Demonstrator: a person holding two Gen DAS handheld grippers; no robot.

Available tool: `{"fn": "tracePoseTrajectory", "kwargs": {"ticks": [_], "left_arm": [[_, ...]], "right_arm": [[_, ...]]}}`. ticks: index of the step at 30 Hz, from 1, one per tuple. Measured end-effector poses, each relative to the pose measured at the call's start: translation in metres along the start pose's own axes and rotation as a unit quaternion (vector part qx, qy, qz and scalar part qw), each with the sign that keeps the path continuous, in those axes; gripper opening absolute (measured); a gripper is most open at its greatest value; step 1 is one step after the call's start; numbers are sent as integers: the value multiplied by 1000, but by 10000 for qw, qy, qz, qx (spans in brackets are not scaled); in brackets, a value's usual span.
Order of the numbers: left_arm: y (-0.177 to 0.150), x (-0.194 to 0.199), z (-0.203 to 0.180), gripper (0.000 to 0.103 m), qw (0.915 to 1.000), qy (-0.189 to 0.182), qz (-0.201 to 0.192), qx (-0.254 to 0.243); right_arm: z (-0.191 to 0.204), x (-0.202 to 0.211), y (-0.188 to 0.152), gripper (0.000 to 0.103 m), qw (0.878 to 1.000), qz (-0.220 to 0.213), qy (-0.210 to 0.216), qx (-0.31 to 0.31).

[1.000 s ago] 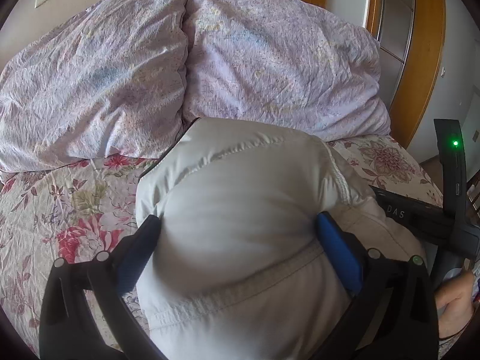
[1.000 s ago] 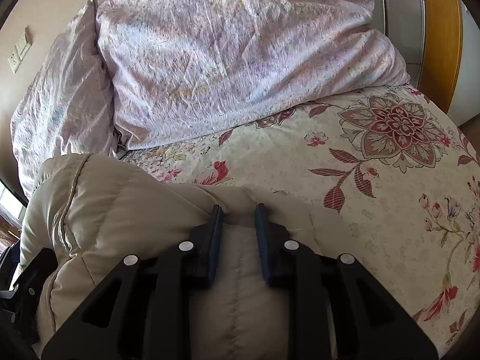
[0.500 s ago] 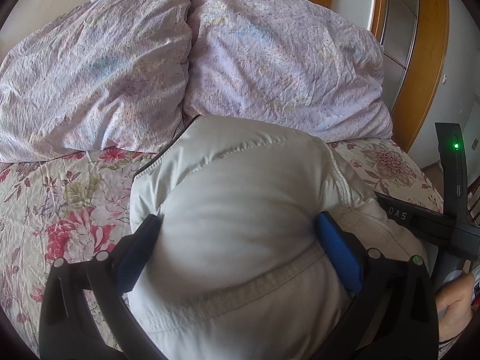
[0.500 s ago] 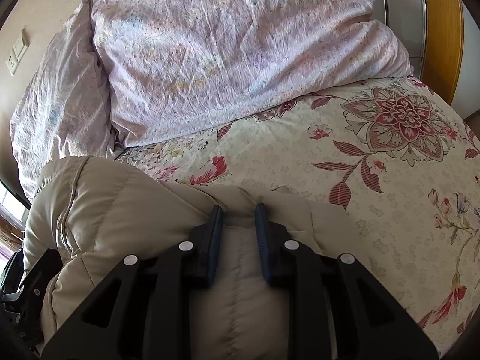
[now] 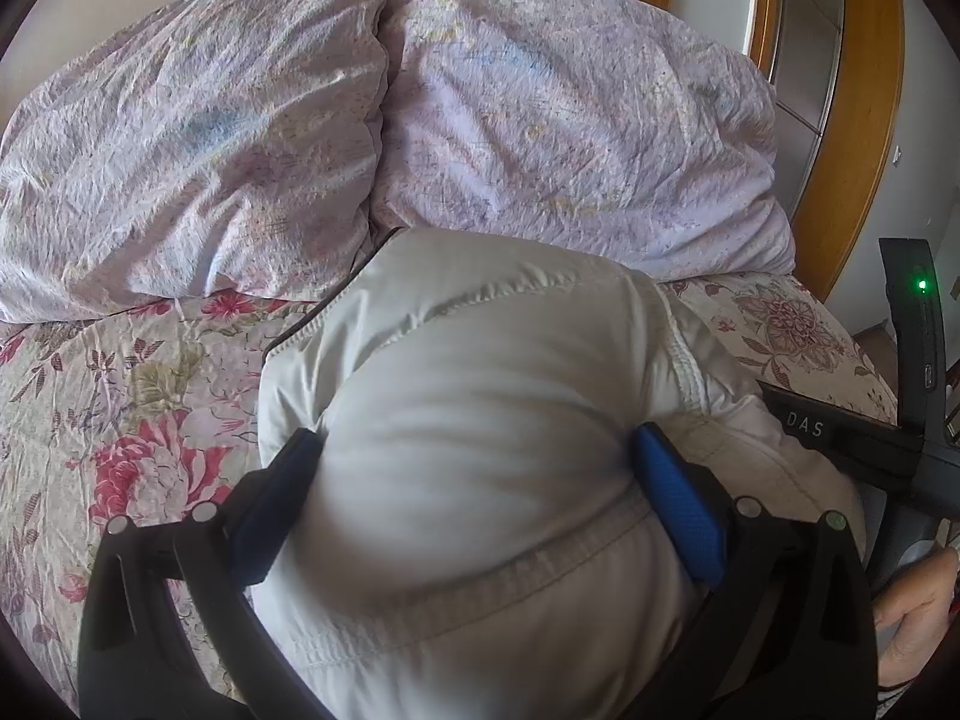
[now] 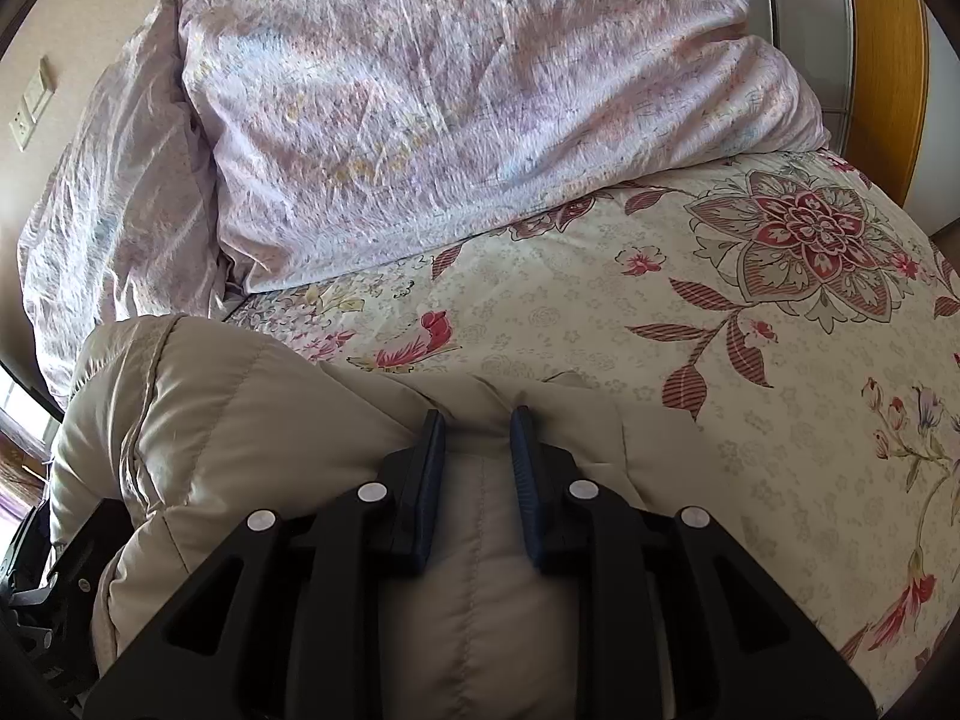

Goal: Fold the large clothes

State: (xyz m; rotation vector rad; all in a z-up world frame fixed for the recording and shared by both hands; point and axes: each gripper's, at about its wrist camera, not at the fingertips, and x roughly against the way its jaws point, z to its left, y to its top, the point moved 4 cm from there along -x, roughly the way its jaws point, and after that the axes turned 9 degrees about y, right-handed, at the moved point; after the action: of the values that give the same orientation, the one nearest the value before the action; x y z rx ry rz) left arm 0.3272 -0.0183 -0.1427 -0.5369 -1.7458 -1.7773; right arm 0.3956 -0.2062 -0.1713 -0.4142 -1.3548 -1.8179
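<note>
Left wrist: puffy, quilted pale jacket [image 5: 480, 420] bulges, clamped by left gripper [image 5: 474, 468]; right gripper [image 6: 477, 450] pinches it.

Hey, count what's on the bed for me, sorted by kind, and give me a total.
Lilac pillows: 2, one on the left and one on the right
Puffer jackets: 1, pale beige, bundled, gripped by both grippers
Floral bedspreads: 1, lying under everything
Total: 4

Flower-print bed [image 6: 750, 372] under two lilac pillows [image 5: 564, 138] and a puffy beige jacket [image 5: 480, 420].
</note>
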Motion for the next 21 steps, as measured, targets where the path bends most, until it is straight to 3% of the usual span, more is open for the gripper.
{"fn": "tracePoseTrajectory", "kwargs": {"ticks": [15,21], "left_arm": [[1,-8,-8,101,9978,603,-27,-272],[3,10,2,101,9982,532,62,-283]], "right_arm": [[-4,-3,2,23,10000,-8,-80,16],[-3,21,4,23,9999,-136,57,-74]]}}
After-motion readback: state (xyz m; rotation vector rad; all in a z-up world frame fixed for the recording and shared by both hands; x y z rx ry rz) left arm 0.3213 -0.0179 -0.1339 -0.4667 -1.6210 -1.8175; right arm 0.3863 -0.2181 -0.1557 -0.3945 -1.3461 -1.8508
